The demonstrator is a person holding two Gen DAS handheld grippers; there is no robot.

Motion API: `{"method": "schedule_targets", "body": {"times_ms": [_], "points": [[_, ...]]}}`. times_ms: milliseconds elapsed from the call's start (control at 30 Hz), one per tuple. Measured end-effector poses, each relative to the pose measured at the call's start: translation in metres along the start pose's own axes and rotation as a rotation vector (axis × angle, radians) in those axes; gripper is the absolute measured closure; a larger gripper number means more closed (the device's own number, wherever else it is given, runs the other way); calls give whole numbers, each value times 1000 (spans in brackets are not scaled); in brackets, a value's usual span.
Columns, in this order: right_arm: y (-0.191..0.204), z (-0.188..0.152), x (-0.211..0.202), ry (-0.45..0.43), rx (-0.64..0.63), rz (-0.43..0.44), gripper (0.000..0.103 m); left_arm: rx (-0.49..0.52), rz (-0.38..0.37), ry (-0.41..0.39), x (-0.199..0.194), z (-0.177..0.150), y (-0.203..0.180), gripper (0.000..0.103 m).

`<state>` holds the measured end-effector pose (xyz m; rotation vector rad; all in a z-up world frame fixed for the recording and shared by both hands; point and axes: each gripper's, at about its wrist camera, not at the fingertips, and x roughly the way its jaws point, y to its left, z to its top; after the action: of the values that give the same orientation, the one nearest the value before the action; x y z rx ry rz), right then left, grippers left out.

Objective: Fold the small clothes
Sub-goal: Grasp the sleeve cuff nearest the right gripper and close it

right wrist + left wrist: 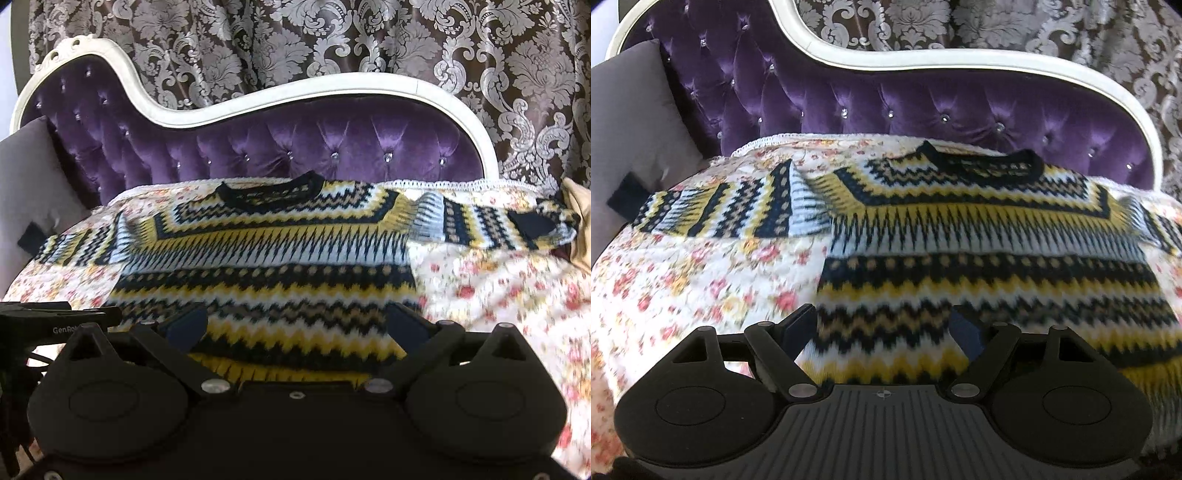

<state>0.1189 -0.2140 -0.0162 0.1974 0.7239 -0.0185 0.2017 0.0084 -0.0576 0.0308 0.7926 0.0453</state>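
Note:
A small knitted sweater [979,240] with navy, yellow and white zigzag bands lies flat, front up, on a floral bedspread [701,280], collar toward the sofa back and both sleeves spread sideways. My left gripper [884,332] is open, its fingers wide apart over the sweater's lower left hem. In the right wrist view the same sweater [266,258] lies spread out. My right gripper [295,325] is open over the lower hem, holding nothing. Part of the left gripper [59,321] shows at the left edge.
A purple tufted sofa back [886,107] with a white frame rises behind the bedspread. A grey cushion [631,129] leans at the left. Patterned damask curtains [332,40] hang behind. A beige cloth [580,221] lies at the far right.

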Motion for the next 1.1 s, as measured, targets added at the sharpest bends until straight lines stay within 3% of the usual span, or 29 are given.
{"method": "schedule_targets", "body": {"times_ms": [167, 333, 433, 533, 733, 867, 1100], "points": [[-13, 16, 14, -46, 40, 4, 1, 39, -17, 2, 29, 13, -1, 25], [-29, 24, 37, 2, 54, -12, 1, 102, -38, 46, 62, 18, -5, 25], [-43, 29, 44, -18, 22, -90, 2, 98, -44, 69, 81, 15, -1, 23], [-63, 33, 53, -43, -8, -174, 5, 77, -70, 27, 86, 14, 4, 22], [-109, 38, 85, -8, -48, -344, 22, 54, -49, 39, 86, 16, -1, 21], [-136, 47, 103, -23, -85, -448, 22, 0, -48, 41, 86, 14, 2, 18], [-189, 62, 144, 2, -75, -543, 24, -22, -32, 47, 87, 15, 1, 17]]}}
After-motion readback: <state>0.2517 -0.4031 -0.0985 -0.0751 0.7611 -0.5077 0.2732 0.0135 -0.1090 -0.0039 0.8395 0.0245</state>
